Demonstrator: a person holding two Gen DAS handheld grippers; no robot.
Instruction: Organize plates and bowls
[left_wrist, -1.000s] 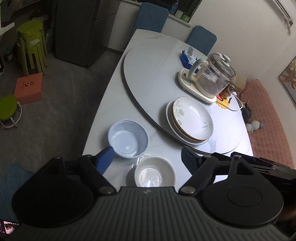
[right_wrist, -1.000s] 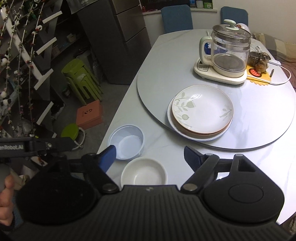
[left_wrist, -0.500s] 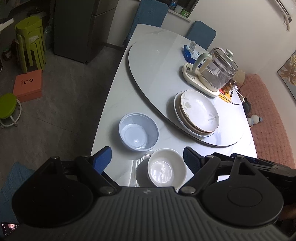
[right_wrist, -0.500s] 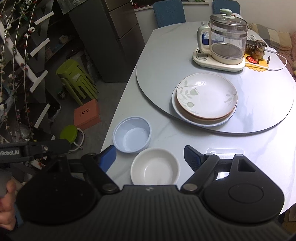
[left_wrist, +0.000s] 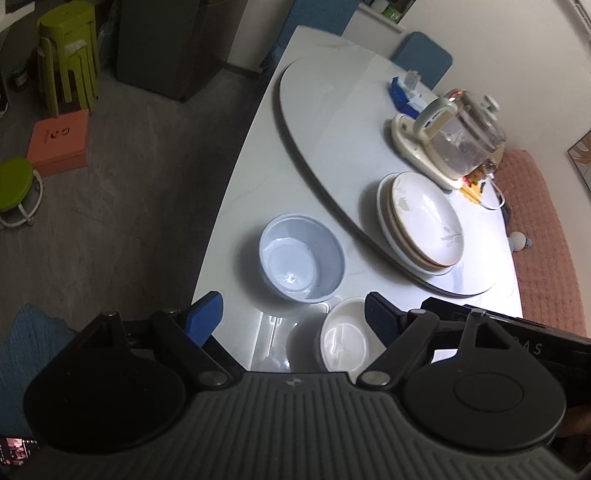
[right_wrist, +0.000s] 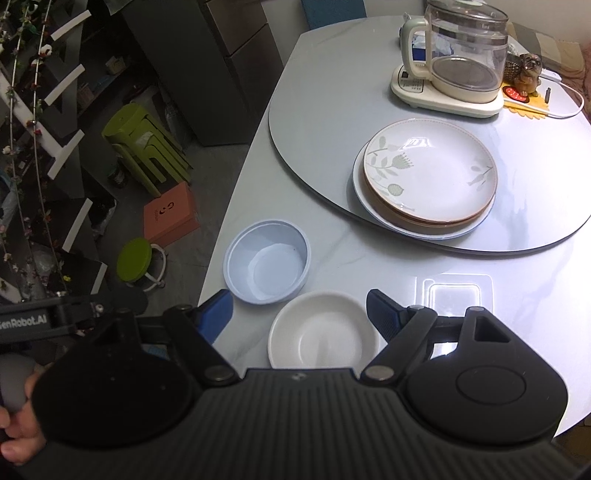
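A pale blue bowl (left_wrist: 301, 256) (right_wrist: 267, 266) and a white bowl (left_wrist: 345, 341) (right_wrist: 323, 339) sit side by side near the table's front edge. A stack of plates (left_wrist: 421, 219) (right_wrist: 428, 177), topped by a leaf-patterned one, rests on the round turntable (left_wrist: 332, 122) (right_wrist: 314, 110). My left gripper (left_wrist: 291, 314) is open and empty, above the gap between both bowls. My right gripper (right_wrist: 299, 312) is open and empty, with the white bowl between its fingers from above.
A glass kettle on a cream base (left_wrist: 454, 140) (right_wrist: 458, 66) stands behind the plates. A blue box (left_wrist: 404, 94) lies farther back. The table edge (left_wrist: 221, 218) drops to the floor at left, with green stools (right_wrist: 142, 147) and an orange box (right_wrist: 168, 216).
Both grippers have moved forward and lower toward the bowls, which now look larger. The bowls and plates have not moved. Both grippers stay open.
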